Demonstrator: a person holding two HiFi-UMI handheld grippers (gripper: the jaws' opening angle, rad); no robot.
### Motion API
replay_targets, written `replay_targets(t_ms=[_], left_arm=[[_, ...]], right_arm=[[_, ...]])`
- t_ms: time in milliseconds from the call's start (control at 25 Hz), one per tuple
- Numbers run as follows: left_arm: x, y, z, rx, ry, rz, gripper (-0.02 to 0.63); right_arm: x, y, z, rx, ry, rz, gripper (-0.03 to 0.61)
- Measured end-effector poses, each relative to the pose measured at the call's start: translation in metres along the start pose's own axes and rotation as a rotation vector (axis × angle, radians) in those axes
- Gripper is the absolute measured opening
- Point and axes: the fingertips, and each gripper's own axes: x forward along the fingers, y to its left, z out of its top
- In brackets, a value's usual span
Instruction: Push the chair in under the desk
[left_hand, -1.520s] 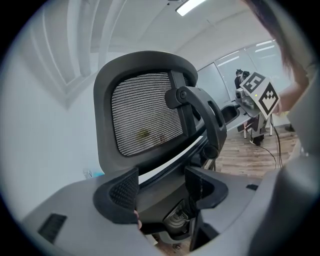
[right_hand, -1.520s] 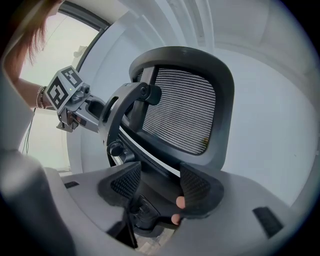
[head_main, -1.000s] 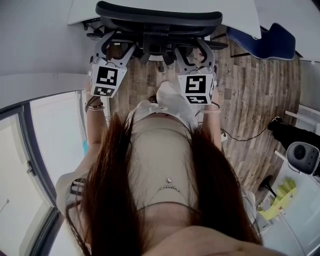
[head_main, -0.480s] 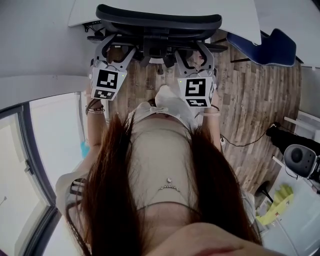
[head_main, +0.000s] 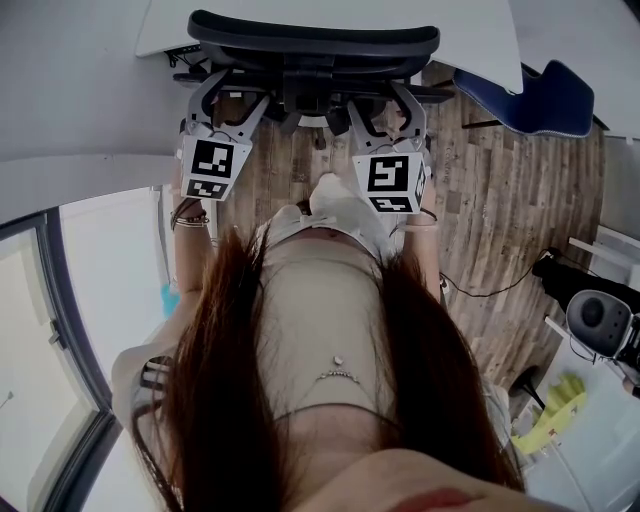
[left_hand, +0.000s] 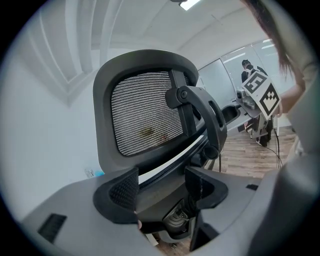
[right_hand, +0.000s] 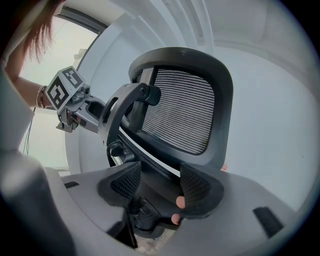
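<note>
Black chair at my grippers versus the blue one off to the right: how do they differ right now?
The black chair has a see-through mesh back; the blue chair looks solid. The black chair has the left gripper and right gripper at its back frame, fingers apart; the blue chair stands untouched. Both stand on the wood floor by the white desk.

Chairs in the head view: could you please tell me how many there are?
2: the black mesh chair at top centre, and a blue chair at upper right. Others may be hidden.
</note>
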Motion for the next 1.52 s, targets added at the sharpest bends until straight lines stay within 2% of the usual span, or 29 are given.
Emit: replay_targets(t_ms=[800, 1520], left_arm=[[0.031, 0.018, 0.012, -0.003, 0.005, 0.01, 0.279], [0.035, 0.018, 0.009, -0.008, -0.005, 0.021, 0.279]], right_arm=[[0.029, -0.026, 0.005, 0.005, -0.012, 0.008, 0.25], [0.034, -0.027, 0.003, -0.005, -0.025, 0.011, 0.25]])
